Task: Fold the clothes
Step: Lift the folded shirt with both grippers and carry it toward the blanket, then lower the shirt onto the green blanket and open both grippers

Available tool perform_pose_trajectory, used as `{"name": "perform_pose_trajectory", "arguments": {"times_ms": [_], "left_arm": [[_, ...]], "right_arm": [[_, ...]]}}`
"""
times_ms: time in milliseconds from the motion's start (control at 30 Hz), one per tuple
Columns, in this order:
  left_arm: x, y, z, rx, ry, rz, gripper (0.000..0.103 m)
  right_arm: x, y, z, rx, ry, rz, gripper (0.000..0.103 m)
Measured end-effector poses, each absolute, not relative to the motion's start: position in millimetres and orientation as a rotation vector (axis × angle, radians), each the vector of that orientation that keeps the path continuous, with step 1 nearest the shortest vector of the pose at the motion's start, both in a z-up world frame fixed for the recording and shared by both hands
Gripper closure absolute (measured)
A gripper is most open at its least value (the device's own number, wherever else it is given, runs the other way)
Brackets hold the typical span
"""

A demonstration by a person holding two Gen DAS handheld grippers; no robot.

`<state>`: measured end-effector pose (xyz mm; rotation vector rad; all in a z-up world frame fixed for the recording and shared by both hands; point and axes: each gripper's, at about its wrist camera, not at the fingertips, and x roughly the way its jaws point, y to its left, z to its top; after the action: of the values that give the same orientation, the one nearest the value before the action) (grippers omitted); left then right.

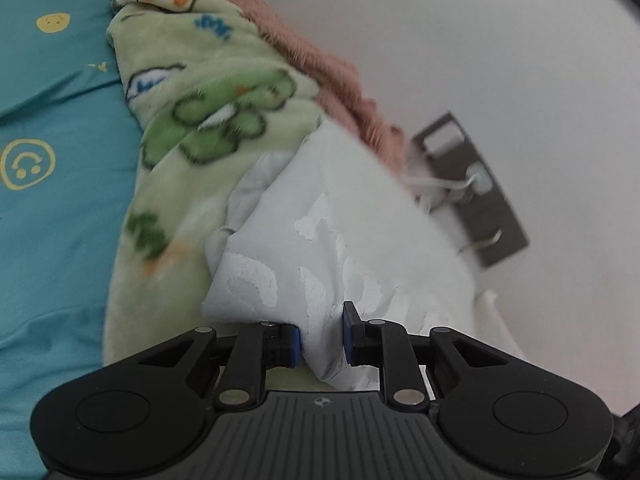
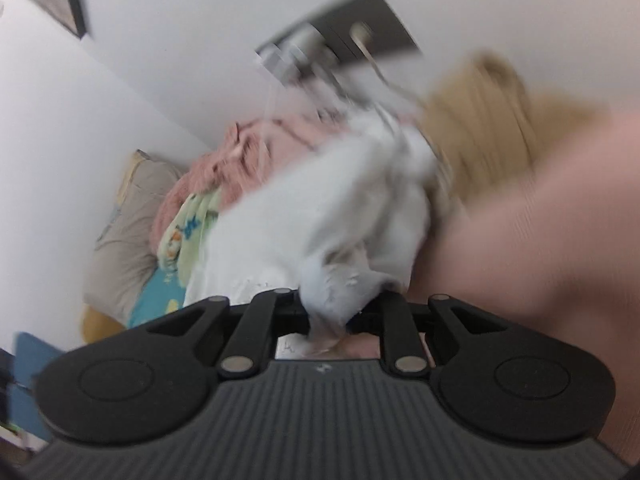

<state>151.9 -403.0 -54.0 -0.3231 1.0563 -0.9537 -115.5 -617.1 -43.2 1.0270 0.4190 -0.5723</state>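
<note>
A pale grey-white garment (image 1: 320, 240) with a worn white print stretches ahead of my left gripper (image 1: 321, 340), whose blue pads pinch a bunched fold of it. In the right wrist view the same white garment (image 2: 320, 216) is blurred by motion and hangs in a crumpled mass. My right gripper (image 2: 326, 316) is shut on a corner of it, and the cloth hides the pads.
A teal bedsheet (image 1: 52, 200) with yellow smiley faces lies at left. A green cartoon-print blanket (image 1: 192, 128) and a pink fleece (image 1: 320, 64) lie along the white wall. A grey socket panel (image 1: 472, 188) hangs on the wall. A tan garment (image 2: 488, 128) and a pink cloth (image 2: 540, 240) fill the right.
</note>
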Motion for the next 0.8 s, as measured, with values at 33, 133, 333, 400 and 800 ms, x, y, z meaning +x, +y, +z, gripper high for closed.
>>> {"name": "perform_pose_trajectory", "arguments": {"times_ms": [33, 133, 333, 400, 800], "left_arm": [[151, -400, -57, -0.317, 1.045, -0.961, 0.081], [147, -395, -59, -0.282, 1.014, -0.961, 0.074], [125, -391, -23, -0.150, 0.945, -0.975, 0.023], [113, -385, -6, -0.102, 0.881, -0.962, 0.015], [20, -315, 120, 0.034, 0.526, -0.923, 0.000]], "right_arm": [[-120, -614, -51, 1.041, 0.403, -0.562, 0.085], [-124, -611, -55, 1.042, 0.370, -0.566, 0.084], [-131, -608, -35, 1.090, 0.422, -0.580, 0.073], [-136, -601, -23, 1.048, 0.420, -0.578, 0.049], [-185, -509, 82, 0.706, 0.335, -0.559, 0.014]]}}
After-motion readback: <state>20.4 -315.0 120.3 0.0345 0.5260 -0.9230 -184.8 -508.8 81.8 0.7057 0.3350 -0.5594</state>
